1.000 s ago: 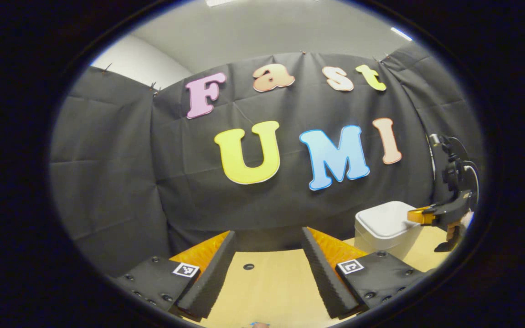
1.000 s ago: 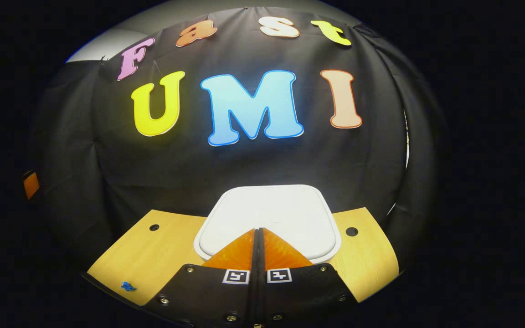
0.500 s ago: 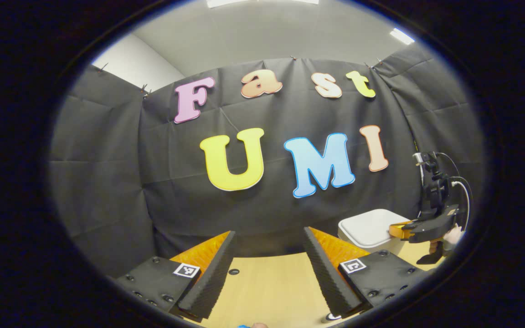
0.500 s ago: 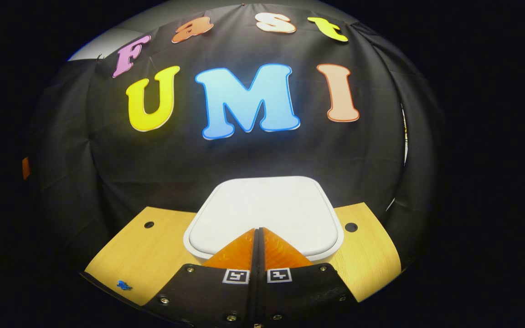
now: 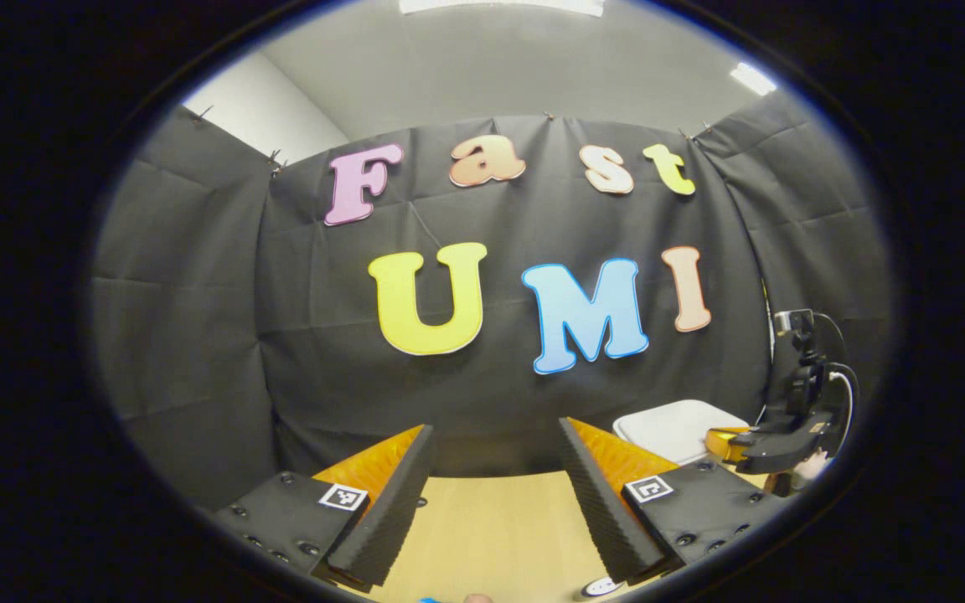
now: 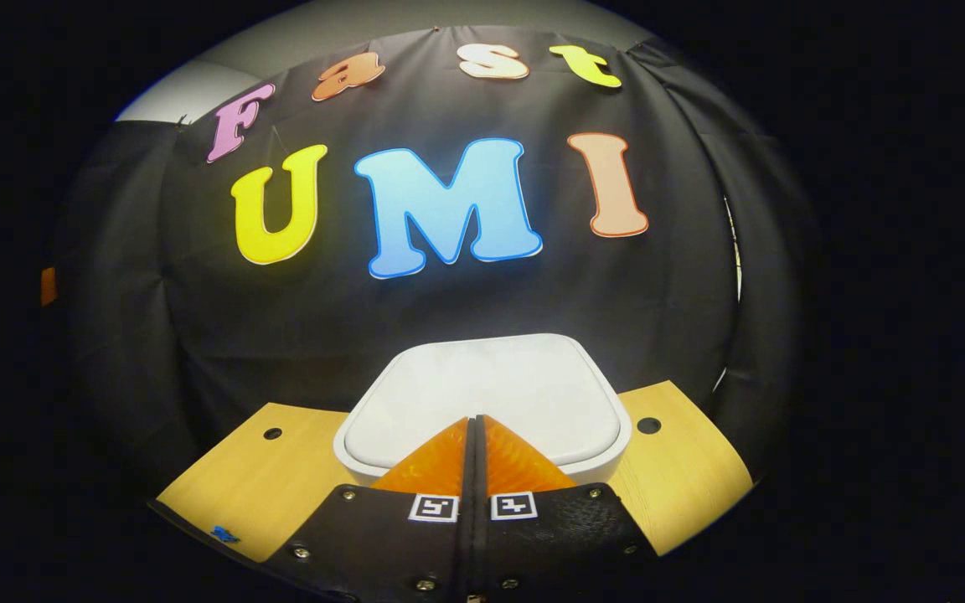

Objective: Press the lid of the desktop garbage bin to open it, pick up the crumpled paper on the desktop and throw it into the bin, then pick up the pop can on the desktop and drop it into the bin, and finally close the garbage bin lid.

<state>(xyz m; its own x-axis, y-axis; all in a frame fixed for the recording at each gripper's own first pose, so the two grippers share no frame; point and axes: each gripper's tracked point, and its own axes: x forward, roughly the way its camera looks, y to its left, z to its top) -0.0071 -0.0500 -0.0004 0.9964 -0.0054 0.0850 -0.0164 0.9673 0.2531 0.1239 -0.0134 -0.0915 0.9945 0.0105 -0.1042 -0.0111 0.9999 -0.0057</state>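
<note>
Right tongs [image 6: 475, 421] closed, tips over bin lid [image 6: 482, 389]; left tongs [image 5: 491, 440] open above table [image 5: 491, 528].

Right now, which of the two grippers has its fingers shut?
The right gripper: its fingers meet, tips over the white bin lid. The left gripper stands wide open above the table.

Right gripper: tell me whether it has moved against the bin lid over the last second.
Yes. In the left gripper view the right gripper has sunk lower against the bin lid, its tips at the lid's near edge.
</note>
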